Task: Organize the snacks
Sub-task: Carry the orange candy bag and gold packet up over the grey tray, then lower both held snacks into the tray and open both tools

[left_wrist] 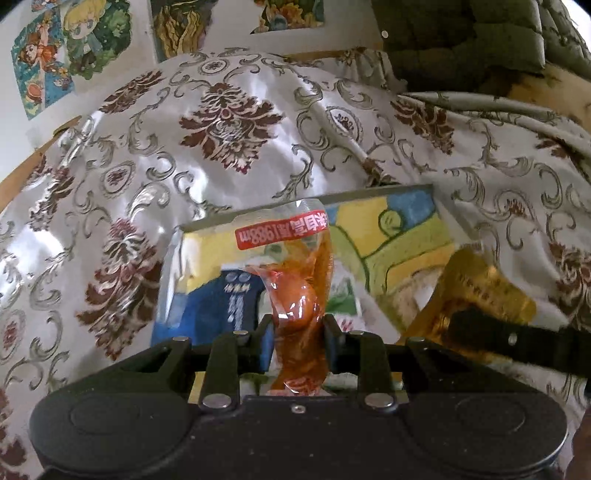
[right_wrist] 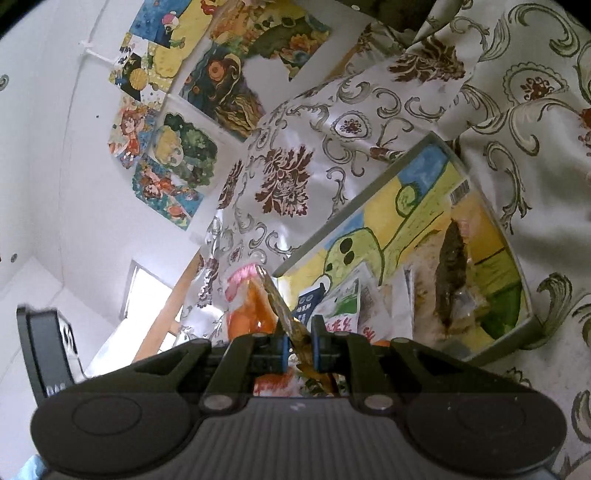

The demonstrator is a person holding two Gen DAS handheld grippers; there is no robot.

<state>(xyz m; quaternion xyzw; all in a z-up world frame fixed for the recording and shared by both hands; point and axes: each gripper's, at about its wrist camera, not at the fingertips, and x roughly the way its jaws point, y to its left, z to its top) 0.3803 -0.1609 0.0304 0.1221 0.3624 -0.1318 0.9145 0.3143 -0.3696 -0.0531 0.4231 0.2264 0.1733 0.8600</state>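
My left gripper is shut on an orange snack packet with a red label and holds it just above a shallow box with a yellow, green and blue cartoon print. My right gripper is shut on a gold-brown snack packet, seen edge-on; in the left wrist view this packet shows at the right of the box. The box holds several snack packets, among them a blue one, a green-white one and a dark fish-shaped one. The orange packet shows left of my right fingers.
The box lies on a shiny white cloth with brown floral patterns, rumpled in folds. Cartoon posters hang on the white wall behind. A green quilted cushion sits at the back right. A wooden edge runs under the cloth.
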